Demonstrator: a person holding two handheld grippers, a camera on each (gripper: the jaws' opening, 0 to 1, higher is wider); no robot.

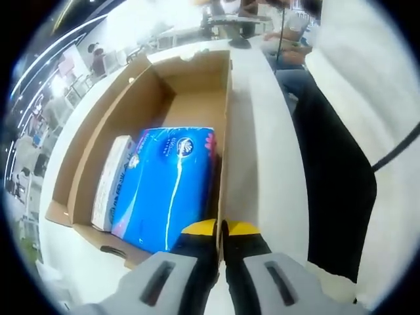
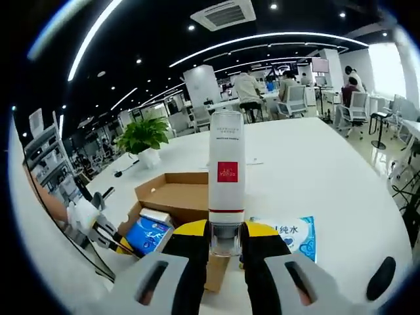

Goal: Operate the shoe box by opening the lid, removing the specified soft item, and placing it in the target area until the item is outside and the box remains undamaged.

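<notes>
L gripper (image 1: 221, 228) fingers pinch box wall (image 1: 225, 131); R gripper (image 2: 226, 231) fingers clamp white tube (image 2: 226, 180).

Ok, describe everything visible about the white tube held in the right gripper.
The tall white cylindrical tube stands upright, clamped near its base in the right gripper, whose yellow-tipped black jaws press it from both sides. It looks like smooth plastic, with a red square label mid-body, small print near the top, a thin red band lower down and a clear bottom section.

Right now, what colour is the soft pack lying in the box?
Bright blue with white print, the soft pack shows best in the left gripper view.
</notes>
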